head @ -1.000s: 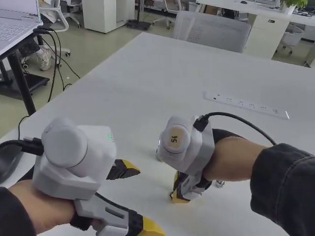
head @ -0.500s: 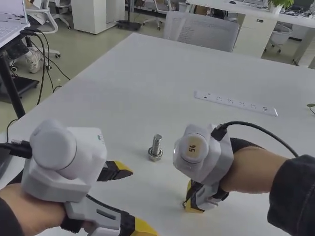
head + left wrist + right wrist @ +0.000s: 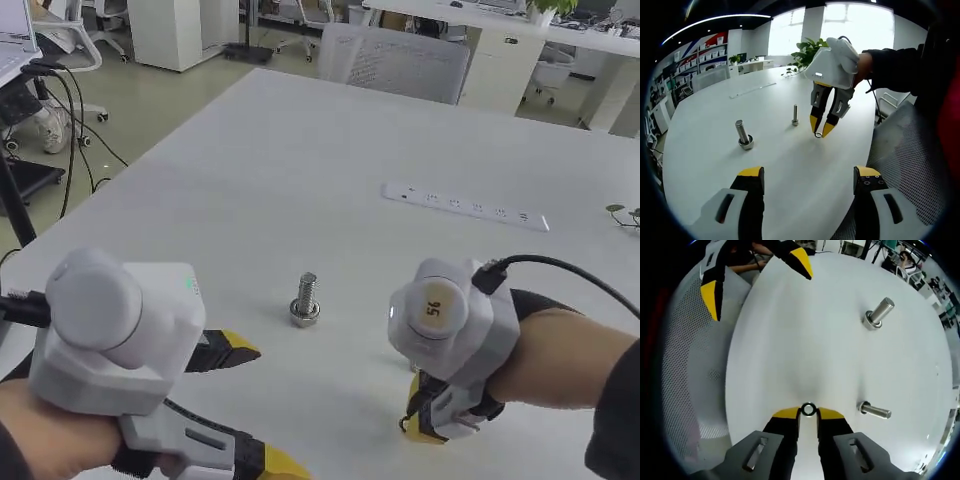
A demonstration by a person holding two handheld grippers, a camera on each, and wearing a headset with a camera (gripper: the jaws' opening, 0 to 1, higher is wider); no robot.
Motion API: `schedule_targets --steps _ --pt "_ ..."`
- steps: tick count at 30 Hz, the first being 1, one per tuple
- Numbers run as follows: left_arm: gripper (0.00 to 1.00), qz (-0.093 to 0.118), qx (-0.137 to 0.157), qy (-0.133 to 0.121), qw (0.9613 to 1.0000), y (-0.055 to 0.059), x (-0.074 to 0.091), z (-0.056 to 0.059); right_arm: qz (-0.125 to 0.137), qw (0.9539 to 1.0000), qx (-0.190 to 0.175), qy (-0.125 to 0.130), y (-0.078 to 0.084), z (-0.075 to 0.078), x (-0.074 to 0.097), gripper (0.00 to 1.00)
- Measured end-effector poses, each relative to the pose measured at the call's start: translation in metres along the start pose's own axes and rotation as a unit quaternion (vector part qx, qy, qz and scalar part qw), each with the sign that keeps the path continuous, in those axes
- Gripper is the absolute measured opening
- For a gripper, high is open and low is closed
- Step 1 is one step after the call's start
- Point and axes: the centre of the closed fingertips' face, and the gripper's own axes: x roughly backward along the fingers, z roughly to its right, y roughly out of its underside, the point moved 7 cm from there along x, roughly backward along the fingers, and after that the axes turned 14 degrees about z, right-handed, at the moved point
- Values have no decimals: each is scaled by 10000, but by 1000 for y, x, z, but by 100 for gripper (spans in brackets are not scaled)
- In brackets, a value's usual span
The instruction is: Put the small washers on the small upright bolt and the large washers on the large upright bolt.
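Observation:
The large bolt (image 3: 305,299) stands upright on its head on the white table (image 3: 330,150); it is also the large bolt (image 3: 743,135) and the large bolt (image 3: 879,312). A thinner small bolt (image 3: 795,115) stands farther off, the small bolt (image 3: 875,411). My right gripper (image 3: 808,414) is shut on a small washer (image 3: 808,409), held a little above the table, right of the large bolt. From the left it is the right gripper (image 3: 822,131) with the washer (image 3: 818,134) at its tips. My left gripper (image 3: 808,172) stands open with nothing in it, near the table's front edge (image 3: 258,408).
A white power strip (image 3: 465,207) lies across the table's far right. A grey mesh chair (image 3: 390,60) stands beyond the far edge, with desks and cabinets behind. A plant leaf (image 3: 625,214) pokes in at the right. Bare tabletop lies around the bolts.
My right gripper has moved to the right and nearer me, uncovering the large bolt it hid a second ago. The head camera has shifted. The left gripper stays open.

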Motion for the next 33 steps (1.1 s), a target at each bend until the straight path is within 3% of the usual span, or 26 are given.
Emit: schedule_targets --steps 15,28,33 --pt "72 -32 -9 10 10000 -1 0 0 -41 9984 -423 365 32 16 29 14" --pt "72 -24 -5 16 10000 -1 1 0 -7 9982 -349 493 20 28 50 14" --pt "72 -10 -1 21 10000 -2 1 0 31 9981 -233 572 8 37 62 15"
